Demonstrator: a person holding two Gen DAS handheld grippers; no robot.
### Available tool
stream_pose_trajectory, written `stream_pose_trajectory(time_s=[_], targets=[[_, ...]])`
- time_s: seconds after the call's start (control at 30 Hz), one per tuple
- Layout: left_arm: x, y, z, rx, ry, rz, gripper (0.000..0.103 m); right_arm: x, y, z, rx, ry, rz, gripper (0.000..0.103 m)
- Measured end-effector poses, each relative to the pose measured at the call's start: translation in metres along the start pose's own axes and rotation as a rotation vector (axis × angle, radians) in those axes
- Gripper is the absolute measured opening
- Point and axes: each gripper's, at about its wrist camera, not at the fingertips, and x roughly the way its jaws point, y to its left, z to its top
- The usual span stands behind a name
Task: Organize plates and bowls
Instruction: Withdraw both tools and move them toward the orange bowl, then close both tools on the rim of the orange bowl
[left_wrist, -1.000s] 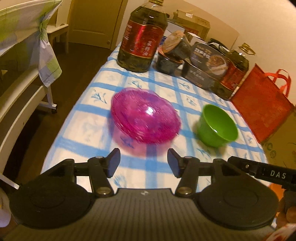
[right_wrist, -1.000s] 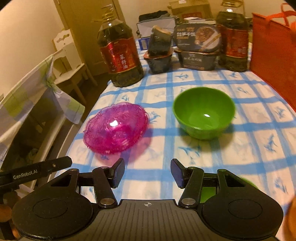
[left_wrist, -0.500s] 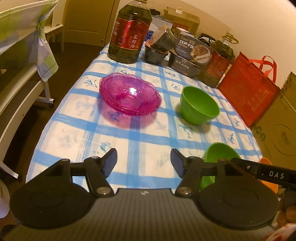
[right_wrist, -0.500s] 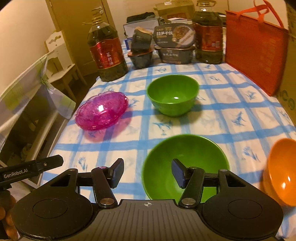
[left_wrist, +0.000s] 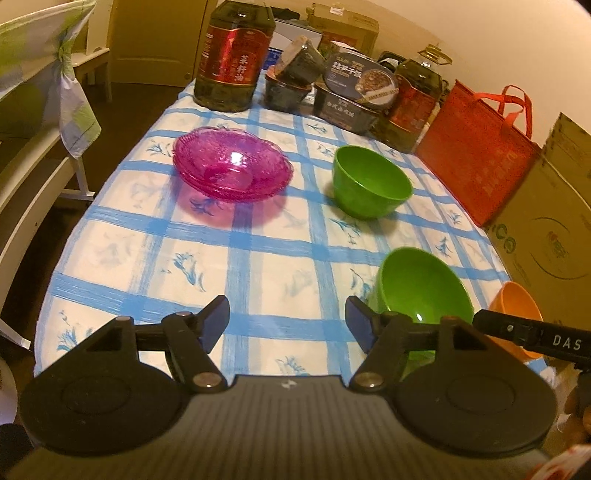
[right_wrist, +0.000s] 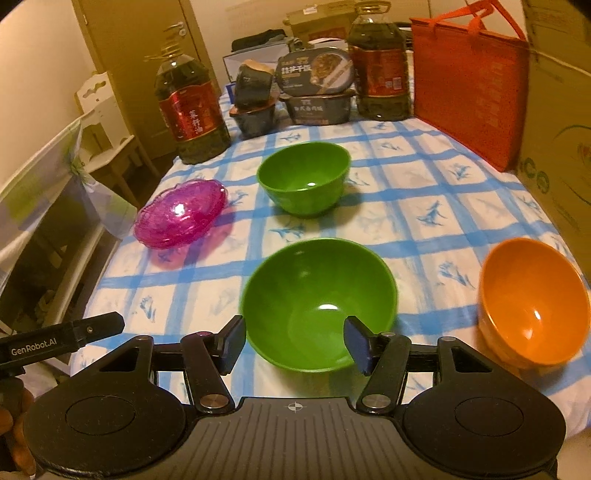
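A stack of pink glass plates (left_wrist: 232, 168) (right_wrist: 181, 212) sits at the far left of the blue-checked table (left_wrist: 258, 258). A small green bowl (left_wrist: 371, 181) (right_wrist: 303, 176) stands at mid-table. A wider green bowl (left_wrist: 421, 286) (right_wrist: 319, 301) is near the front, and an orange bowl (left_wrist: 515, 308) (right_wrist: 533, 299) sits at the front right. My left gripper (left_wrist: 287, 321) is open and empty above the front edge. My right gripper (right_wrist: 294, 343) is open, its fingers either side of the wide green bowl's near rim, apart from it.
Two large oil bottles (left_wrist: 234, 55) (right_wrist: 380, 62), stacked food containers (left_wrist: 351, 92) and a red bag (left_wrist: 476, 147) line the table's far side. A cardboard box (left_wrist: 546, 221) stands at the right. A chair with a checked cloth (left_wrist: 55, 85) is to the left.
Both grippers have pulled back toward the table's front edge. The wide green bowl and the orange bowl have come into view. Both grippers stayed open.
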Motion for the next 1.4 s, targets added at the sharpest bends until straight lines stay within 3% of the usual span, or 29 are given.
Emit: stream_pose_trajectory(time_s=[0.97,1.4], targets=[[0.011,-0.049,-0.007,0.078,0.038,-0.096,0.068,-0.028,-0.063,-0.027,0.127,-0.015,-0.085,0.059],[0.035,-0.142,-0.002,0.205,0.084,-0.244,0.068,-0.063,-0.136,-0.030,0.270,-0.090,-0.239,0.059]])
